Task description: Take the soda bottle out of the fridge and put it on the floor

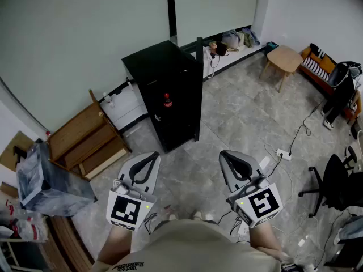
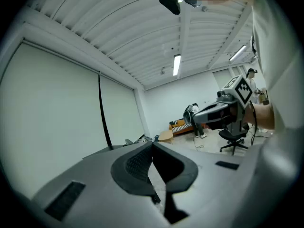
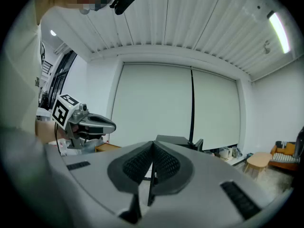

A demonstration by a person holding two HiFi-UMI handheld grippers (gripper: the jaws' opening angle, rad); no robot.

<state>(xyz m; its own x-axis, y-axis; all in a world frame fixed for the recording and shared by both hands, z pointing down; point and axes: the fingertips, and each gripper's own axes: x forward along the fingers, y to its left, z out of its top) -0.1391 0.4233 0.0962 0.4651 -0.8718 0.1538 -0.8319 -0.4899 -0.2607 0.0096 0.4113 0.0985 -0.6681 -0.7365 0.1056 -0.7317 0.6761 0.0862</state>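
A black fridge (image 1: 180,75) stands against the far wall, and the soda bottle (image 1: 167,101), dark with a red cap and label, shows upright in its front. Both grippers hang well short of it, over the tiled floor. My left gripper (image 1: 153,156) is shut with nothing in it; its pads meet in the left gripper view (image 2: 153,144). My right gripper (image 1: 223,153) is also shut and empty, its jaws closed tip to tip in the right gripper view (image 3: 153,143). The fridge top (image 3: 175,140) shows just beyond those jaws.
A wooden shelf unit (image 1: 85,137) leans at the left of the fridge, with a grey bin (image 1: 45,183) nearer me. A wooden stool (image 1: 283,58), an office chair (image 1: 332,183) and a power strip with its cable (image 1: 282,153) occupy the right side.
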